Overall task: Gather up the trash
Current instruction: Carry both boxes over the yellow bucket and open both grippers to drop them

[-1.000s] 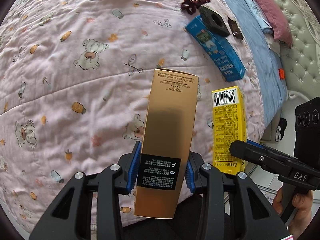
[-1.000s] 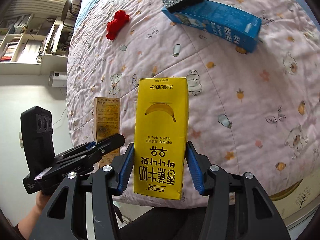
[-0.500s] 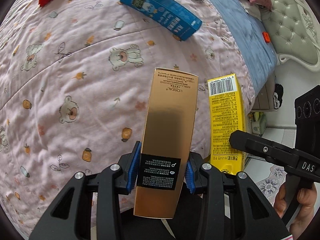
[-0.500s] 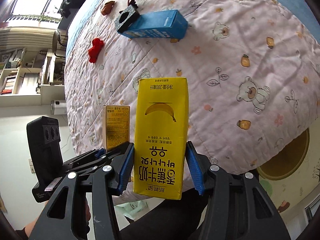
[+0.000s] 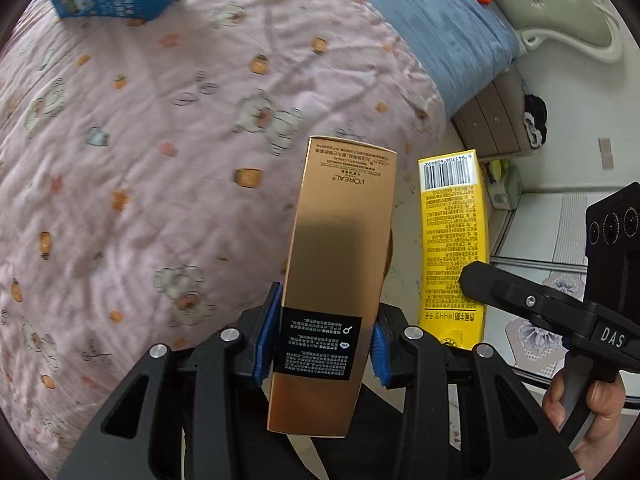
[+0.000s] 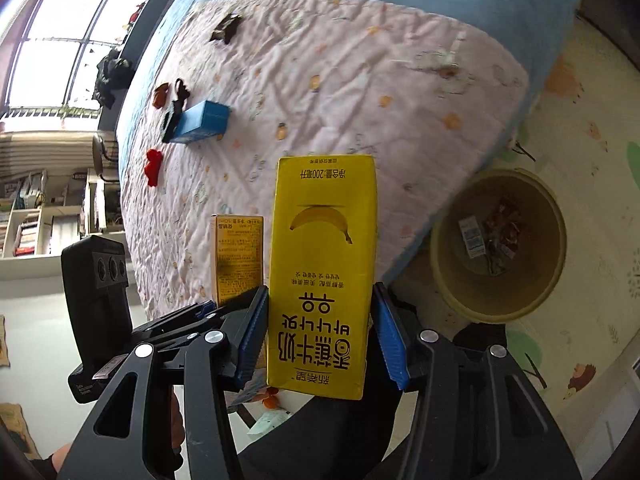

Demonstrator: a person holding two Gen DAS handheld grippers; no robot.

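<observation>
My left gripper [image 5: 322, 342] is shut on a tall gold L'Oreal box [image 5: 340, 264], held over the edge of the bed. My right gripper [image 6: 320, 338] is shut on a yellow banana milk carton [image 6: 324, 264]. The carton also shows in the left wrist view [image 5: 454, 240], right of the gold box, and the gold box shows in the right wrist view [image 6: 238, 258], left of the carton. A round yellow trash bin [image 6: 500, 300] with some wrappers inside stands on the floor at the bed's corner, to the right of the carton.
A pink quilted bed [image 5: 140, 140] fills the left. On it lie a blue carton [image 6: 202, 122], a black foam piece [image 6: 170, 122], a red item [image 6: 153, 167] and small dark scraps. A patterned play mat [image 6: 592, 128] covers the floor. A bedside cabinet [image 5: 494, 120] stands by the headboard.
Both grippers have swung right, away from the bed's middle toward its corner, still holding their boxes. The trash bin has come into the right wrist view.
</observation>
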